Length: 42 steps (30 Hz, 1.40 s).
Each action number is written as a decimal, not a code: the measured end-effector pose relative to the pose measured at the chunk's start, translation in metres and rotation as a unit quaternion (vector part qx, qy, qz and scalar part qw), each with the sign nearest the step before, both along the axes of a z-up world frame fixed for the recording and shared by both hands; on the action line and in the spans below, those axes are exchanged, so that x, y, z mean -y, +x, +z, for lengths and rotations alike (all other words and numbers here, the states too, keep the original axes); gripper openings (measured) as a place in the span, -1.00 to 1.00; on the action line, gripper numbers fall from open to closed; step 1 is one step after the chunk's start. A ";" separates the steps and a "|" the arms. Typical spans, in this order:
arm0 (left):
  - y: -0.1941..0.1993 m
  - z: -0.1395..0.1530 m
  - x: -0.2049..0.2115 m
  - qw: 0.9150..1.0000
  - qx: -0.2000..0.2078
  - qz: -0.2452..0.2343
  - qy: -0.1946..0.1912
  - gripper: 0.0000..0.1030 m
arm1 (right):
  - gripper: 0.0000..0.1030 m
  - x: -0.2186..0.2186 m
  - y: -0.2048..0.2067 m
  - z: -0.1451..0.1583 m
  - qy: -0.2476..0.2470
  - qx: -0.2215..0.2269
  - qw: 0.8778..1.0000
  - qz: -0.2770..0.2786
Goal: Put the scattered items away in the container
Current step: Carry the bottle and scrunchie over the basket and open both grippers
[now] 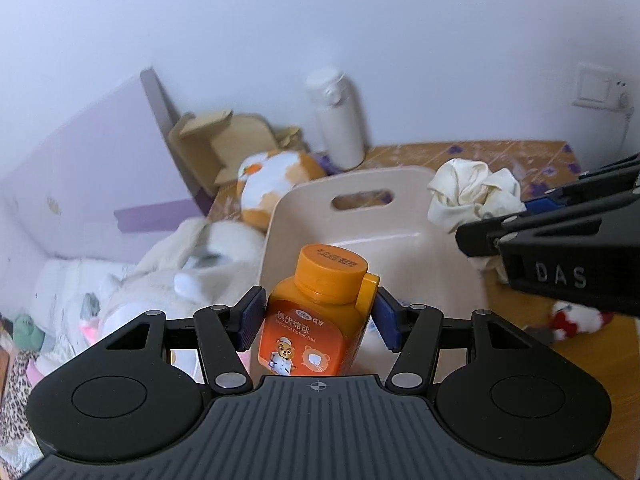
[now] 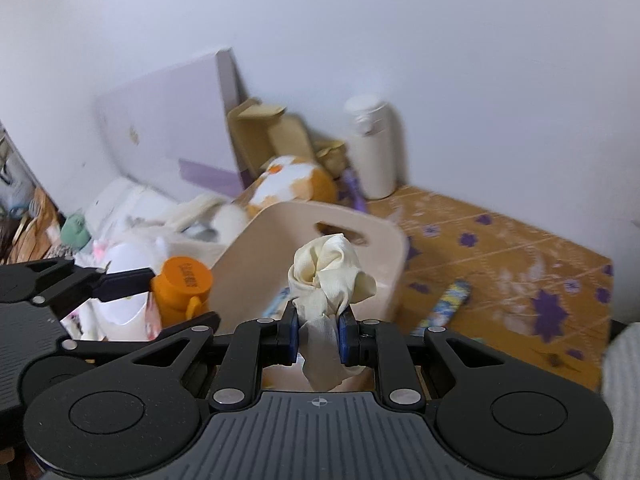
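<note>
My left gripper is shut on an orange bottle with an orange cap and holds it over the near side of the beige container. My right gripper is shut on a crumpled cream cloth and holds it above the beige container. The cloth and the right gripper show at the right of the left wrist view. The bottle and the left gripper show at the left of the right wrist view.
A white flask stands by the wall. An orange-white plush, cardboard pieces and white plush items lie left of the container. A blue-yellow wrapped item lies on the orange patterned mat. A red-white toy lies at the right.
</note>
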<state>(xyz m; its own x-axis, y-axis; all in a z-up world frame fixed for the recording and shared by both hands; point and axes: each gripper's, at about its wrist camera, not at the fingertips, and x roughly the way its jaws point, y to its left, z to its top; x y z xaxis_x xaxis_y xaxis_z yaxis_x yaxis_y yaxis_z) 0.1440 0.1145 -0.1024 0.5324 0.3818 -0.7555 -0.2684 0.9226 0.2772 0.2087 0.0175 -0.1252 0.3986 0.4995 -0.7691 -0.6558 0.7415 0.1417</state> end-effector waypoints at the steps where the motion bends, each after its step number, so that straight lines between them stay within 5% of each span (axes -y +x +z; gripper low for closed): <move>1: 0.000 -0.005 -0.006 1.000 -0.004 0.000 -0.005 0.14 | -0.67 -0.007 0.000 -0.005 -0.003 -0.006 1.000 0.003; 11: 0.000 -0.046 -0.033 0.998 -0.045 -0.020 -0.027 0.16 | -0.57 -0.044 -0.002 -0.048 -0.062 -0.054 0.997 0.006; 21: 0.001 -0.047 -0.033 0.998 -0.052 -0.020 -0.037 0.34 | 0.18 -0.033 -0.005 -0.049 -0.062 -0.052 0.997 -0.013; 42: -0.006 -0.026 0.009 0.999 -0.037 -0.019 -0.034 0.42 | 0.25 0.014 -0.015 -0.028 -0.050 -0.032 0.998 -0.037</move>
<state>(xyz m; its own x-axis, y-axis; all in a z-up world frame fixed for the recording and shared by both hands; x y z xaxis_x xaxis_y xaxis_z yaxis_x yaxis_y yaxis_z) 0.1380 0.1050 -0.1287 0.4880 0.3098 -0.8160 -0.2144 0.9488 0.2320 0.1940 0.0038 -0.1536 0.3789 0.3907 -0.8389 -0.5913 0.7996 0.1053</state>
